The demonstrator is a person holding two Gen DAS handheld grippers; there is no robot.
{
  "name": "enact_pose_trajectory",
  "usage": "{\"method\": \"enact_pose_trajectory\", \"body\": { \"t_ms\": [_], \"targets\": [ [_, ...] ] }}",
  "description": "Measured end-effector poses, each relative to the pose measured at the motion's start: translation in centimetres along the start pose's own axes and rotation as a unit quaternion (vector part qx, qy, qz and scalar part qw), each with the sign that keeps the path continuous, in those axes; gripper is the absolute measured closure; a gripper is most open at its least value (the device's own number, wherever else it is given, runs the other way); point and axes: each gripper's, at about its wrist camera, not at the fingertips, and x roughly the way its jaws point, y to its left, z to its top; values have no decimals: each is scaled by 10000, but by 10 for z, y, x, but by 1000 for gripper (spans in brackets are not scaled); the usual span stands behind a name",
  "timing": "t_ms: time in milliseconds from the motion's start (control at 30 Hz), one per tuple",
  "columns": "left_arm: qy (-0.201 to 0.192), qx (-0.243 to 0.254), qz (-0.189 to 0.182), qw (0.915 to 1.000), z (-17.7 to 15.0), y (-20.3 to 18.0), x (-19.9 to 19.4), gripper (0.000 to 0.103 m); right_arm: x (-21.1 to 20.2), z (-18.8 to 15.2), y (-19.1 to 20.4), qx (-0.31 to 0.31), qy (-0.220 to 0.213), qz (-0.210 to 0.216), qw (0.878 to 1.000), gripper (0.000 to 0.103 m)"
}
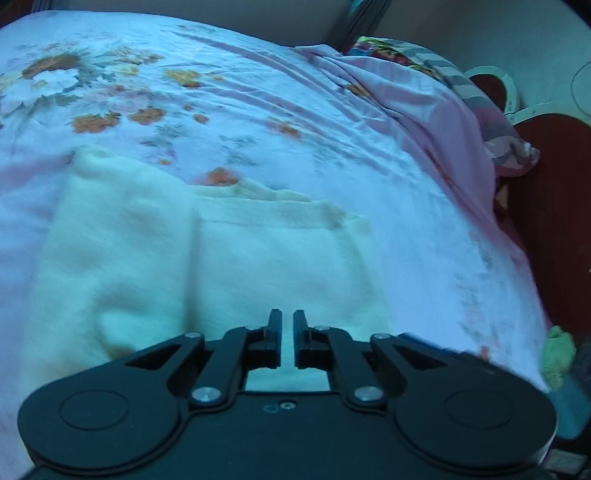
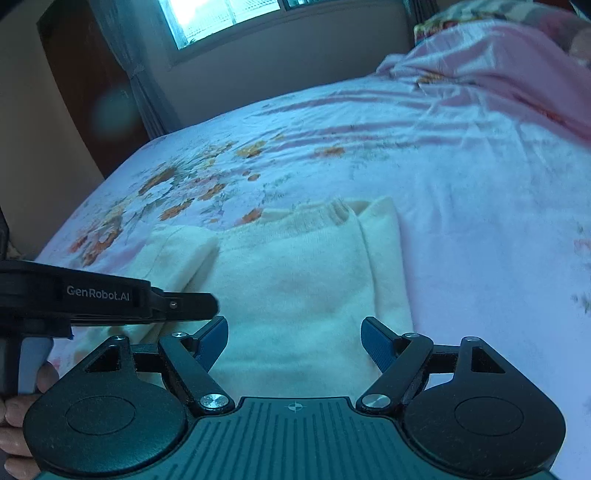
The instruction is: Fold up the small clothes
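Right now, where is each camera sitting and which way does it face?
Left wrist: on the left gripper, looking down over the cream sweater and floral bedsheet; its fingers nearly shut.
Right wrist: on the right gripper, facing the window; fingers open, a hand at left.
Shared: sweater, bedsheet; the left gripper shows in the right view.

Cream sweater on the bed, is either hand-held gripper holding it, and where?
Neither. The left hand-held gripper is shut on nothing; the right hand-held gripper stands open above the cream sweater.

Dim, blue-tinted light. Window (image 2: 225, 18) far beyond the fingers glares, overexposed. Left view motion-blurred throughout. Fisheye bending at edges; corners dark.
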Motion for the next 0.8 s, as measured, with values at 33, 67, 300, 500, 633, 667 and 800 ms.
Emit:
{"method": "enact_pose_trajectory", "body": {
  "t_ms": [33, 67, 300, 500, 633, 667, 800],
  "targets": [
    [-136, 101, 37, 9998, 1, -4, -10, 89, -3, -1, -4, 85, 16, 113, 9999, 24],
    [-270, 143, 59, 9995, 2, -4, -22, 84, -6, -2, -6, 169, 29, 229, 9996, 24],
    [-680, 211, 1270, 9893, 11, 43, -80, 80, 8, 2, 16, 583, 251, 986, 9931, 24],
    [-411, -32, 1670, 9851, -21, 89, -85, 80, 42, 5, 52, 919, 641, 1564, 9813, 25],
    [-251, 159, 1654, 9858, -48, 89, -75, 80, 73, 5, 61, 1360, 974, 1797, 9694, 25],
    [-262, 189, 1653, 9857, -50, 88, -74, 80, 78, 6, 61, 1450, 966, 1834, 9675, 25],
    [-315, 231, 1618, 9861, -53, 91, -77, 80, 93, 12, 68, 1516, 1052, 1942, 9635, 84]
  ]
}}
